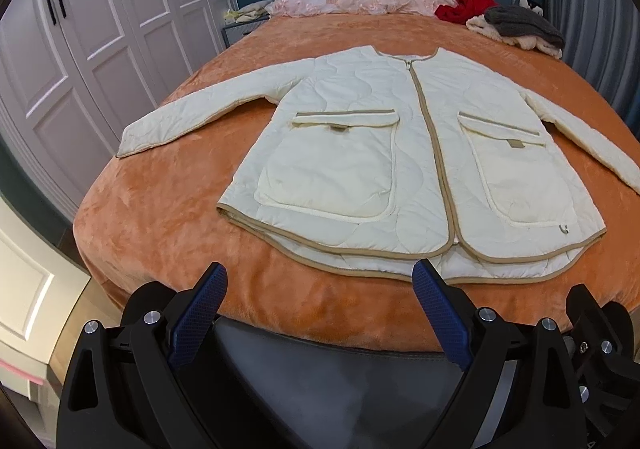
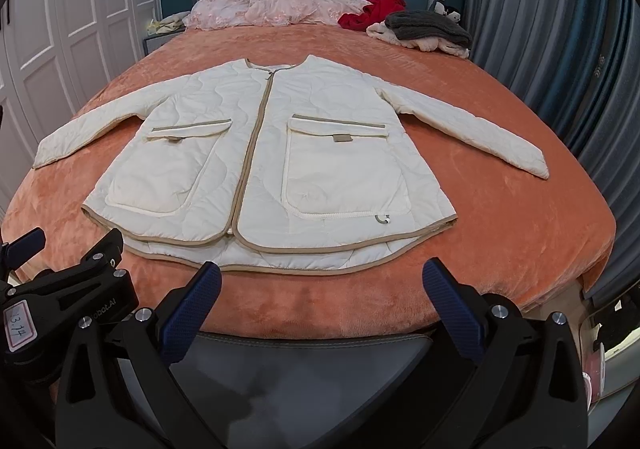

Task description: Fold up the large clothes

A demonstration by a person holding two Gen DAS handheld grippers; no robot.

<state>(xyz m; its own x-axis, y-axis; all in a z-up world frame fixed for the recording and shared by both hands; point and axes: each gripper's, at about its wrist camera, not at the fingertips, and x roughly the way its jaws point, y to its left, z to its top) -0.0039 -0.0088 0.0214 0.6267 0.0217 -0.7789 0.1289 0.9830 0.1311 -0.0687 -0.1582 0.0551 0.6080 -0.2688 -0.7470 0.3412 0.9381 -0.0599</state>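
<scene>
Jacket [image 1: 384, 153] flat on orange bed [image 1: 160, 217], hem toward both tongs — collar-to-hem axis running away | left gripper [image 1: 320, 281] wide, empty | right gripper [image 2: 322, 281] wide, empty, equally near.

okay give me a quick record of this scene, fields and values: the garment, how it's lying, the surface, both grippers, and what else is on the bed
garment: cream quilted jacket, tan trim
state: flat, zipped, sleeves spread, unfolded
surface: orange blanket
left gripper: open, short of the hem
right gripper: open, short of the hem
far end: pink bedding, red garment, grey garment
</scene>
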